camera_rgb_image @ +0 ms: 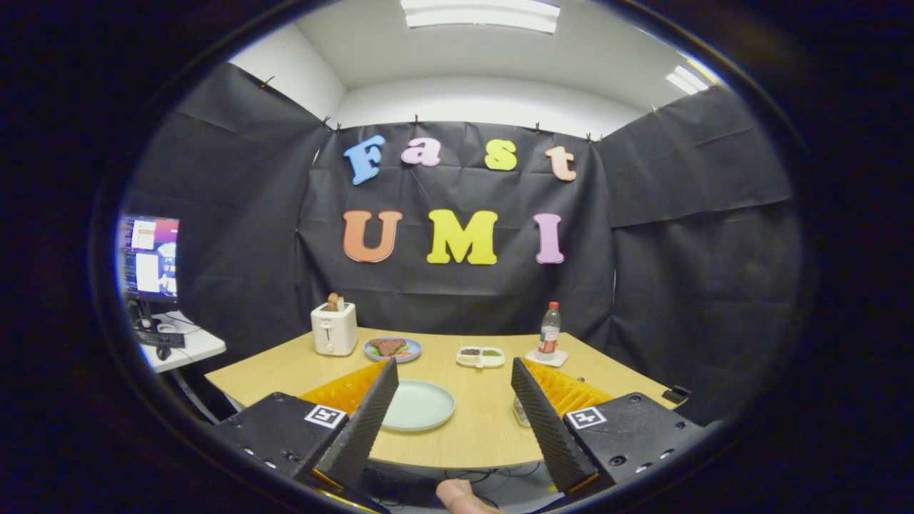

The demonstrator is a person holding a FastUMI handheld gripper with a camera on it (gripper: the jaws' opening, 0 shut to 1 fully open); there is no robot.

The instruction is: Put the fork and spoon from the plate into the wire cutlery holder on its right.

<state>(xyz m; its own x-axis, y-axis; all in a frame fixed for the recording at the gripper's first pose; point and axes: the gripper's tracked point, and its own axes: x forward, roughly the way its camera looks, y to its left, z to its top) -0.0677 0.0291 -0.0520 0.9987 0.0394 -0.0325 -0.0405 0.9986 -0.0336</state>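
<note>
Above a wooden table (485,421), the gripper (453,407) hangs released, fingers wide apart and holding nothing. Left to right beyond them: a toaster (334,328), a food plate (392,349), a divided dish (480,356), a bottle (549,329). Between the fingers lies a pale plate (418,405); fork, spoon and holder cannot be made out.

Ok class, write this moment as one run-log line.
tool: open, holding nothing | plate: on table, between fingers | toaster: beyond plate, far edge
</note>
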